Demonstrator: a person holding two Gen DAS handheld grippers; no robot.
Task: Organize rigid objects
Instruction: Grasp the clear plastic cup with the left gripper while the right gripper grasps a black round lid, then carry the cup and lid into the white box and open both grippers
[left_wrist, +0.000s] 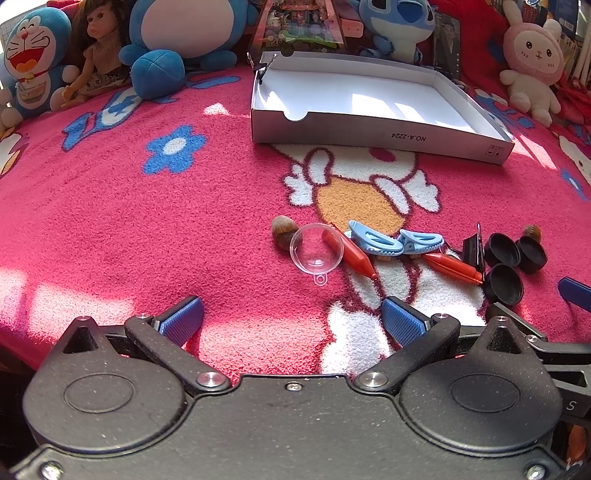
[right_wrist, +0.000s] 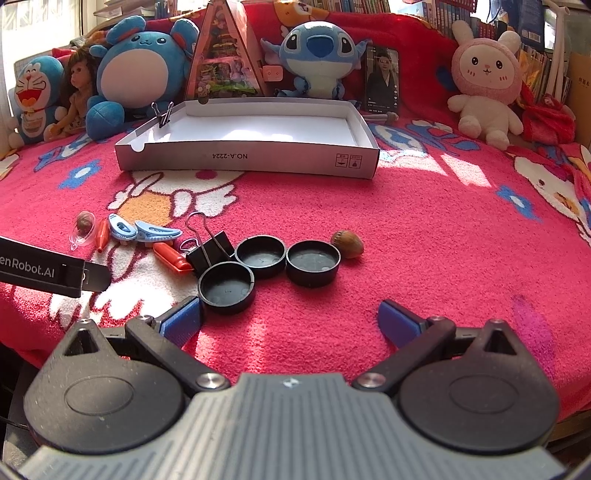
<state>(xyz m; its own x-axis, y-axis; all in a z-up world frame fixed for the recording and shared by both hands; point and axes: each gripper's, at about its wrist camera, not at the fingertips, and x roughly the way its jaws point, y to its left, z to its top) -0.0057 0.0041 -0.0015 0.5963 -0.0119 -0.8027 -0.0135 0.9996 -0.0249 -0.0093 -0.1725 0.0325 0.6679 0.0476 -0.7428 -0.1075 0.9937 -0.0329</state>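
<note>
Pink fleece blanket (right_wrist: 424, 229) is carrying our small rigid pieces in a loose row, near the white box (right_wrist: 255, 162), which is standing bare. We are holding the left gripper (left_wrist: 291, 321) and right gripper (right_wrist: 290, 321) spread wide and empty, hovering short of the black caps (right_wrist: 260, 256). Blue clips (left_wrist: 376, 242) are partly covering the orange pieces (left_wrist: 352, 253).

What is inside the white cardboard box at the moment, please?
The white cardboard box shows only bare white floor, with a black binder clip clamped on its left rim. The strip just behind its front wall is hidden.
</note>
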